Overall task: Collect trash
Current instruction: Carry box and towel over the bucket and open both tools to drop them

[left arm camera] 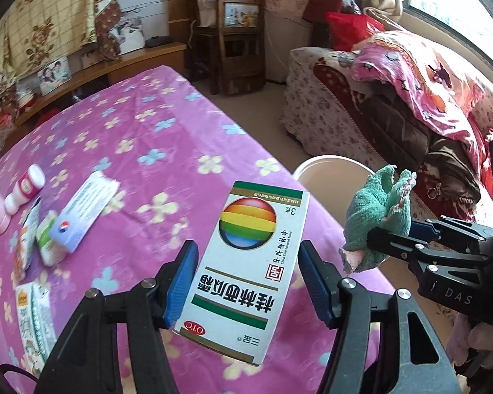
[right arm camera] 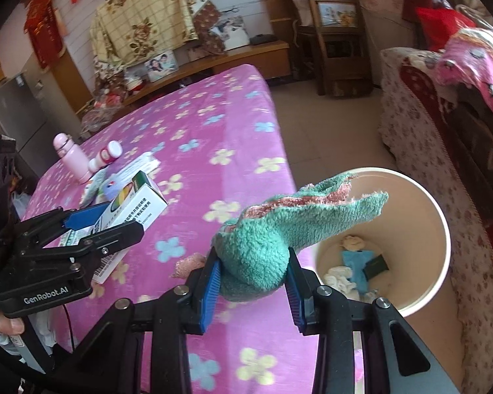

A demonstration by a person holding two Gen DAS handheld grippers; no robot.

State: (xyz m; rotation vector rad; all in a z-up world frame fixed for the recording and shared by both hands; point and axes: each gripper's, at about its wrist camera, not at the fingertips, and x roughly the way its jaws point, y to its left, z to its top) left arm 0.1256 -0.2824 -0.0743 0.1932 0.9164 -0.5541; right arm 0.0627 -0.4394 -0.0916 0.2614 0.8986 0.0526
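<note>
A surface (right arm camera: 213,124) under a pink flowered cloth fills the middle of both views, with a sofa (right arm camera: 420,124) beyond the floor gap. A cream bin (right arm camera: 443,229) stands on the floor just beside the surface's edge; scraps of cloth and a small dark card lie in its bottom. The left tool (left arm camera: 246,282) is clamped on a white medicine box (left arm camera: 246,262) with a rainbow ball printed on it, held above the surface. The right tool (right arm camera: 251,275) is clamped on a crumpled green rag (right arm camera: 279,229), whose loose end reaches out over the bin's rim. Farther back on the cloth lie more boxes (left arm camera: 82,210), a pink bottle (right arm camera: 70,157) and a small white bottle (right arm camera: 105,157).
</note>
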